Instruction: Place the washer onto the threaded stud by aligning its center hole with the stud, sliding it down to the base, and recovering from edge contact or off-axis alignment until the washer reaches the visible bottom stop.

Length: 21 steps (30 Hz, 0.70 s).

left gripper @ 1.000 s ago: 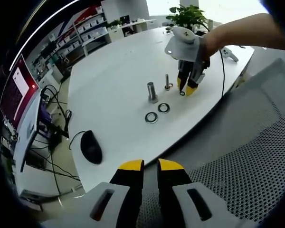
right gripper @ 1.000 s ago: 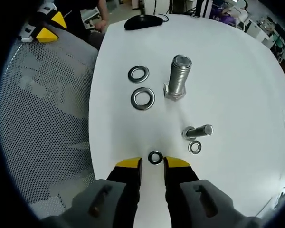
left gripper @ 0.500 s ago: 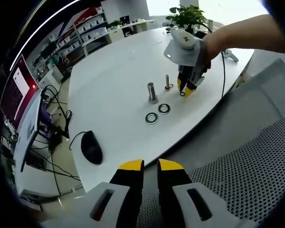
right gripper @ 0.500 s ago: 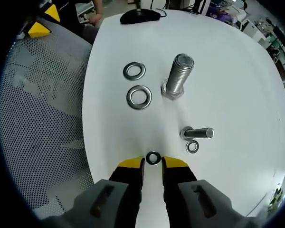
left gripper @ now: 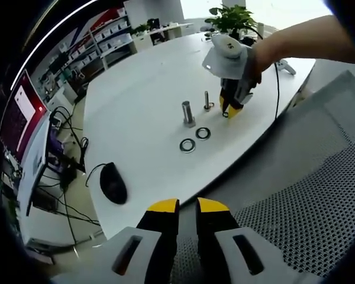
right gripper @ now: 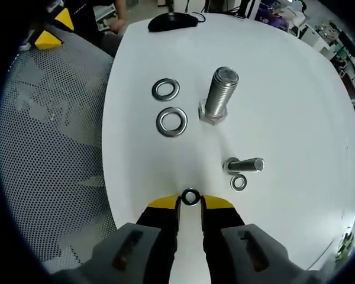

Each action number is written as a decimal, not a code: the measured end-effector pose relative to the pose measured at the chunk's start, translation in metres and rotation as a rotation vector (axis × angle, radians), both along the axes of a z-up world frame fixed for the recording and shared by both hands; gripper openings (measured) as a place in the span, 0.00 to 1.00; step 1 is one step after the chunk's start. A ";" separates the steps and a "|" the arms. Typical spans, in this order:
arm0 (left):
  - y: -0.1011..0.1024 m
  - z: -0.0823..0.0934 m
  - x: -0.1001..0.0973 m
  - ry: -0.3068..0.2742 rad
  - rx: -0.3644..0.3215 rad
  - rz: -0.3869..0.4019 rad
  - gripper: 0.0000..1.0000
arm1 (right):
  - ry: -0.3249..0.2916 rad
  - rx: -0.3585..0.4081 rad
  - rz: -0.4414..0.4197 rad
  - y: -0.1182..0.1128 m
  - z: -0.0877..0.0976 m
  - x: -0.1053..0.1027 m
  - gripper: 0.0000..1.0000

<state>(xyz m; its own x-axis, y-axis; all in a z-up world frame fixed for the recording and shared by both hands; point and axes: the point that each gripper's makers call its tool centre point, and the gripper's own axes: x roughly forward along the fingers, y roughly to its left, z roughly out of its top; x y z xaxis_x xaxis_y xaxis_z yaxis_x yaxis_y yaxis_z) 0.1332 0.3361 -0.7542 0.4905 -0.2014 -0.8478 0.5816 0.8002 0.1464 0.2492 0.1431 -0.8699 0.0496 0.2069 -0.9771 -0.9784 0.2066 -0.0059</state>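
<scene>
White office surface (right gripper: 296,106) carries everything. Large stud (right gripper: 219,94) and small stud (right gripper: 245,165) stand bare, so seating remains. Right gripper (right gripper: 190,203) pinches a small washer (right gripper: 190,196); left gripper (left gripper: 187,206) idles, jaws nearly together.

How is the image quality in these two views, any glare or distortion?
Left gripper view: fisheye bends the white table edge, window behind the plant blown out. Right gripper view: sharp and evenly lit, soft shadows, washers and large bolt crisp.
</scene>
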 end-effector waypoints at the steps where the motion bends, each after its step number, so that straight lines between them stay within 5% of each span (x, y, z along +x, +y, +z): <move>1: 0.000 0.000 0.000 0.000 0.000 0.000 0.09 | 0.000 -0.003 0.003 0.000 0.000 0.000 0.16; 21: -0.002 0.001 0.001 -0.010 -0.008 -0.006 0.09 | 0.006 0.032 -0.057 -0.004 0.001 0.000 0.14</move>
